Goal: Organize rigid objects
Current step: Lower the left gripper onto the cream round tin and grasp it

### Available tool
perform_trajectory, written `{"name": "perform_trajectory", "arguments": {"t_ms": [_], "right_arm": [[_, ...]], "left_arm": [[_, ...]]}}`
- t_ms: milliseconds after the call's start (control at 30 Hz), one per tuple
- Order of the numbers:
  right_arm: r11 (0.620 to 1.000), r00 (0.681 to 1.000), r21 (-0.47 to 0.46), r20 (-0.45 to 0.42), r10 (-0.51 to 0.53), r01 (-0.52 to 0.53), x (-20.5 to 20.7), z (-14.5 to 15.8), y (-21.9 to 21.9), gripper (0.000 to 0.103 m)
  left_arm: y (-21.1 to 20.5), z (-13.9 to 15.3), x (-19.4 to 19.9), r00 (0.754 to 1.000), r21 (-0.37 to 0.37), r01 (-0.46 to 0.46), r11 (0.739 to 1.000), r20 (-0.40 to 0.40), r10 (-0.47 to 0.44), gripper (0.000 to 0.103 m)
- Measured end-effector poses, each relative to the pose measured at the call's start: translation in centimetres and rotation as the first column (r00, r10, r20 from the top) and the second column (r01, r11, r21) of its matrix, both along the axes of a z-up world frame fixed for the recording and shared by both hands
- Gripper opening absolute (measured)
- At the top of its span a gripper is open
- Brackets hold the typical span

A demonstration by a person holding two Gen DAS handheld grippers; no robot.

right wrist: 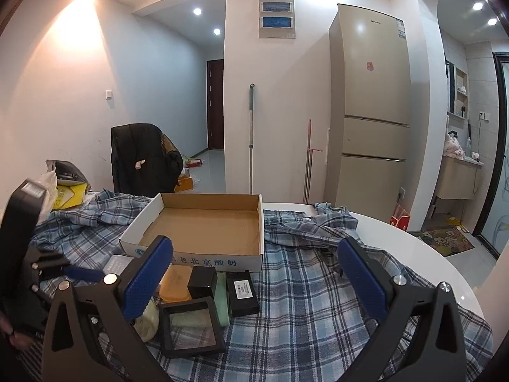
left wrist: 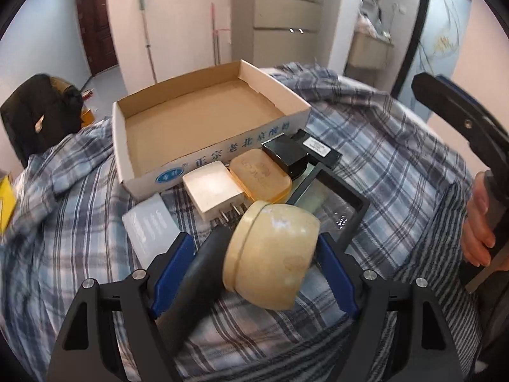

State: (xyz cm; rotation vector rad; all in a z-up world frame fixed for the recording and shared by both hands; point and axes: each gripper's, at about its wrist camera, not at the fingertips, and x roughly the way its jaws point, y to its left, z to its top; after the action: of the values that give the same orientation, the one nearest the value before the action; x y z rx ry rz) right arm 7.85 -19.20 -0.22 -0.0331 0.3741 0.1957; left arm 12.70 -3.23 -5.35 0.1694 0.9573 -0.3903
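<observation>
A cream round jar (left wrist: 270, 254) lies on its side between the blue pads of my left gripper (left wrist: 254, 251), beside a black cylinder (left wrist: 197, 273); the jaws stand around both, and I cannot tell if they grip. Ahead lie a white charger (left wrist: 213, 191), an orange case (left wrist: 259, 176), a black box (left wrist: 286, 156), a black frame (left wrist: 334, 197) and a clear card (left wrist: 149, 226). The empty cardboard box (left wrist: 203, 121) stands behind them. My right gripper (right wrist: 254, 277) is open and empty, above the pile in front of the box (right wrist: 203, 226).
A plaid cloth (right wrist: 311, 286) covers a round white table (right wrist: 429, 254). A chair with a black jacket (right wrist: 143, 156) stands at the far left. A fridge (right wrist: 369, 111) and mops stand behind. Bags (right wrist: 66, 187) lie at the table's left.
</observation>
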Motion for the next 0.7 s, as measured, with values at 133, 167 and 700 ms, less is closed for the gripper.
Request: {"name": "perform_trajectory", "arguments": {"t_ms": [133,167,700], "right_arm": [[1.000,1.000,-0.008,0.000,-0.006,0.006,0.1,-0.1,0.1,0.103],[1.000,1.000,-0.009,-0.001,-0.007,0.007,0.1,-0.2,0.1,0.103],[0.999,0.998,-0.013,-0.029,0.047,-0.048,0.0,-0.6,0.8,0.103]], "left_arm": [[-0.3,-0.6,0.5,1.000,-0.037,0.015,0.999,-0.018,-0.016,0.063],[-0.2,-0.8,0.5,1.000,-0.053,0.009,0.999,-0.019,-0.010,0.062],[0.8,3.2,-5.3,0.926,-0.095,-0.174,0.980,0.324,0.195,0.050]]}}
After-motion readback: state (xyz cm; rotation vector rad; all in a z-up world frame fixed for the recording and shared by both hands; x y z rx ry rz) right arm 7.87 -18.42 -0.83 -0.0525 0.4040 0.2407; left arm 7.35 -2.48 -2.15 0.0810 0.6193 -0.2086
